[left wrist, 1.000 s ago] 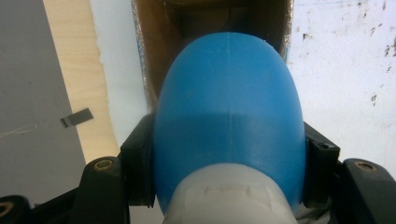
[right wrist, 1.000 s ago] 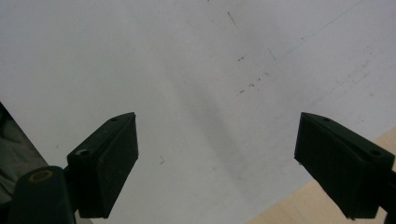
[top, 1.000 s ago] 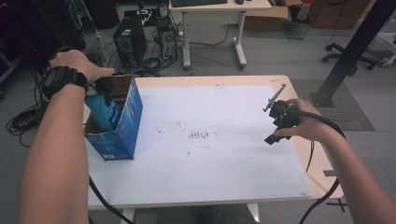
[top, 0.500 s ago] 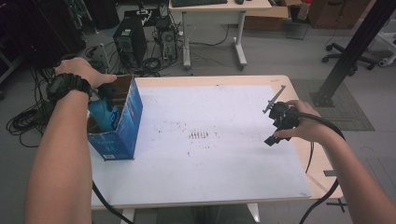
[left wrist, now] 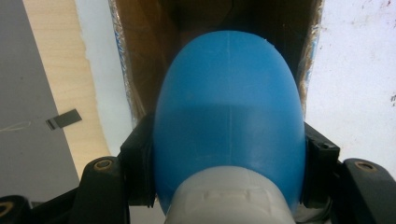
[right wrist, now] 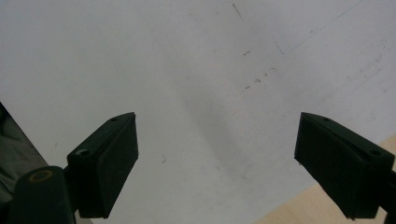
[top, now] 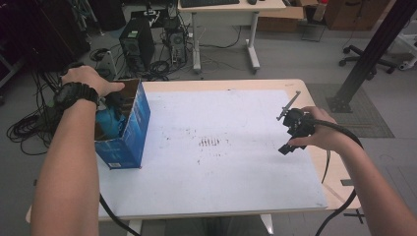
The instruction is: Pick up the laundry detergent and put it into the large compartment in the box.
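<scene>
An open-topped blue cardboard box (top: 129,140) stands at the left of the white table (top: 221,172). My left gripper (left wrist: 229,163) reaches into it from above and is shut on a blue bottle (left wrist: 229,93) with a white cap (left wrist: 229,196). In the high view the bottle (top: 109,123) shows inside the box under the person's left hand (top: 88,78). Beyond the bottle lie the box's brown inner walls (left wrist: 140,56). My right gripper (top: 295,130) hovers over the table's right side, and in its own view the gripper (right wrist: 217,140) is open with nothing between the jaws.
Dark scuff marks (top: 211,142) dot the table's middle. Beyond the far edge are computer towers (top: 135,42), a desk (top: 226,29), floor cables (top: 29,128), a black post (top: 369,54) and an office chair (top: 393,54). A cable (top: 339,196) trails from the right gripper off the near right edge.
The left hand with the bottle has shifted only slightly at the box. The right hand and its gripper have kept still.
</scene>
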`<state>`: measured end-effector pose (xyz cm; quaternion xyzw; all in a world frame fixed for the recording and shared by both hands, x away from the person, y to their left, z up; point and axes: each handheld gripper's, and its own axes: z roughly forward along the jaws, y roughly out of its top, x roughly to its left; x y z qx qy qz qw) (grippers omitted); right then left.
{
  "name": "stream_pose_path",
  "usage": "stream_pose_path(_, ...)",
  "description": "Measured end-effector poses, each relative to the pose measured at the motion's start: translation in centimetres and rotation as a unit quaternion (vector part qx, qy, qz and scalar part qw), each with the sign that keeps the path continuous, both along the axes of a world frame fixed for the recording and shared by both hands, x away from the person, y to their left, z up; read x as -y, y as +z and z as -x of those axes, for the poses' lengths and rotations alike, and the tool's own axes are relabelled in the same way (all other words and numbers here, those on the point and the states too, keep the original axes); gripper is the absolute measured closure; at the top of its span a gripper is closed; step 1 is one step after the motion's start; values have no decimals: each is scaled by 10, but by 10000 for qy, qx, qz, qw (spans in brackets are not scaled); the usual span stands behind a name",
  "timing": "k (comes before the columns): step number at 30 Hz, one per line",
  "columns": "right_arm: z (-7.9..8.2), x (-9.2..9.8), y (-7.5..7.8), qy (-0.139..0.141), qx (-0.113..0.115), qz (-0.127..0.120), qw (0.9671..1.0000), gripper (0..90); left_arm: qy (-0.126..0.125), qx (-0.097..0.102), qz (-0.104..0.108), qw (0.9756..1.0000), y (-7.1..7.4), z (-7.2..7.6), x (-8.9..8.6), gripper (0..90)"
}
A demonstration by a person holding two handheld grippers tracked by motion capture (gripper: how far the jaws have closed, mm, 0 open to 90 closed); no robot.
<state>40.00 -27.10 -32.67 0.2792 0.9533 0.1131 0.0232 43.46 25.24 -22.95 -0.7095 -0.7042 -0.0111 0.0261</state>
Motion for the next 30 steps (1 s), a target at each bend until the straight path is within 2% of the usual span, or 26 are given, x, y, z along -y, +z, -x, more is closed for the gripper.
stream_pose_path(30,0,-2,-4,23,-36,25,10000,137,-70,-110,19,9999,-31,0,-3,376)
